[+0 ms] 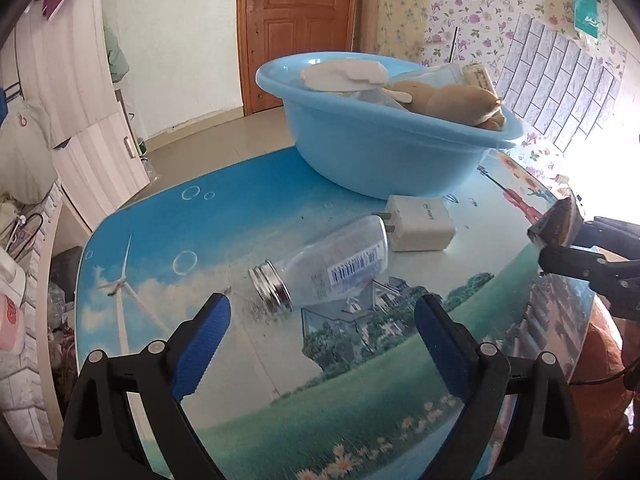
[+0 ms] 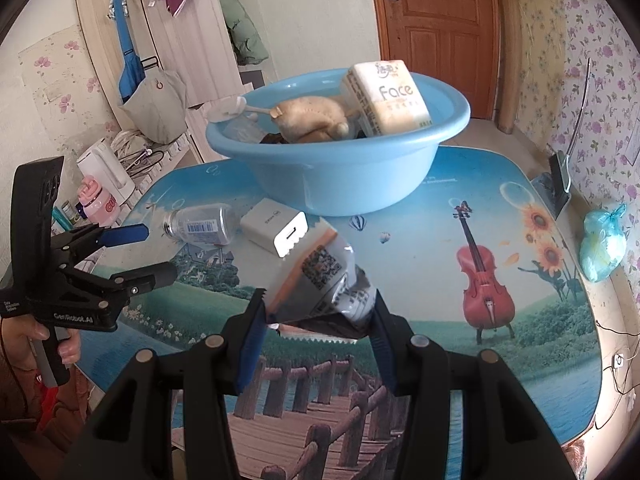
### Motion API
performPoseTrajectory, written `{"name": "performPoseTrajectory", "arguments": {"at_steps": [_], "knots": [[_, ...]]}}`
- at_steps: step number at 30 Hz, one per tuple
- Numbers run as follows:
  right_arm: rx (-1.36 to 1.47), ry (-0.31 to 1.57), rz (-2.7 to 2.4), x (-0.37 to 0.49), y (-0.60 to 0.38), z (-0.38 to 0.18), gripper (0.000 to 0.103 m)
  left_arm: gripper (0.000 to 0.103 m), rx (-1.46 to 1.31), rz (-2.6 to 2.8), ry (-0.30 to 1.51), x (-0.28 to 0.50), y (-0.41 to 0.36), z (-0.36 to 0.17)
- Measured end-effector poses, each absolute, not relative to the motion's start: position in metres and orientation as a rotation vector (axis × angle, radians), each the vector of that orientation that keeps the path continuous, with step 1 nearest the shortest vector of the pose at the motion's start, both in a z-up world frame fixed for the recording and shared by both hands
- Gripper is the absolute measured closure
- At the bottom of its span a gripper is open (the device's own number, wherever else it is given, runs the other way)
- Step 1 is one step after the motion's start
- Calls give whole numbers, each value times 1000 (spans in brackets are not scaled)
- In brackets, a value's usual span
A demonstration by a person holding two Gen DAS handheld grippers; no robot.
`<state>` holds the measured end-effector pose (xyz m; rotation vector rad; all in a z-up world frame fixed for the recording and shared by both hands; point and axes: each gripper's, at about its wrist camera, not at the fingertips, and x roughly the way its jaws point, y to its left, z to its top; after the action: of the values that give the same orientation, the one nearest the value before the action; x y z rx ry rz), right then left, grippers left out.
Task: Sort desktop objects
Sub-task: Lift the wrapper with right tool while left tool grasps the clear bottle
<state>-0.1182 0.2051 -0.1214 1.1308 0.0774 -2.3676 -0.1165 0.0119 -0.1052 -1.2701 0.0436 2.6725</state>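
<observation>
Here a crumpled snack packet (image 2: 320, 284) is pinched above the table (image 2: 420, 240) by the right gripper (image 2: 318, 322), short of the basin (image 2: 340, 184), where slippage of the soft foil is risked; the left gripper (image 1: 320, 320) is held wide open, empty.

One blue basin (image 2: 336, 184), one clear bottle (image 1: 324, 268), one white charger (image 1: 418, 224), one snack packet (image 2: 316, 284), one tissue pack (image 2: 390, 98), one plush toy (image 2: 312, 118), two tongs.

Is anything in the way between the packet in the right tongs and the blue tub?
Nothing blocks it. The packet is held above the table; the charger and bottle lie lower, left of the path to the tub.
</observation>
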Motion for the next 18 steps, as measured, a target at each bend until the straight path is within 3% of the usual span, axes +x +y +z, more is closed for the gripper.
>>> {"name": "performPoseTrajectory", "arguments": {"at_steps": [11, 12, 14, 15, 18], "knots": [[1177, 57, -2363, -129, 212, -130, 56, 7, -1252, 2482, 173, -155, 24, -118], [1179, 57, -2361, -129, 212, -130, 56, 16, -1271, 2470, 174, -155, 25, -119], [1184, 59, -2360, -130, 212, -131, 56, 45, -1285, 2466, 200, -152, 27, -120], [1188, 59, -2360, -130, 212, -132, 56, 53, -1289, 2457, 204, -150, 27, -119], [1192, 55, -2361, -130, 214, -133, 56, 64, -1294, 2439, 170, -143, 25, -114]]}}
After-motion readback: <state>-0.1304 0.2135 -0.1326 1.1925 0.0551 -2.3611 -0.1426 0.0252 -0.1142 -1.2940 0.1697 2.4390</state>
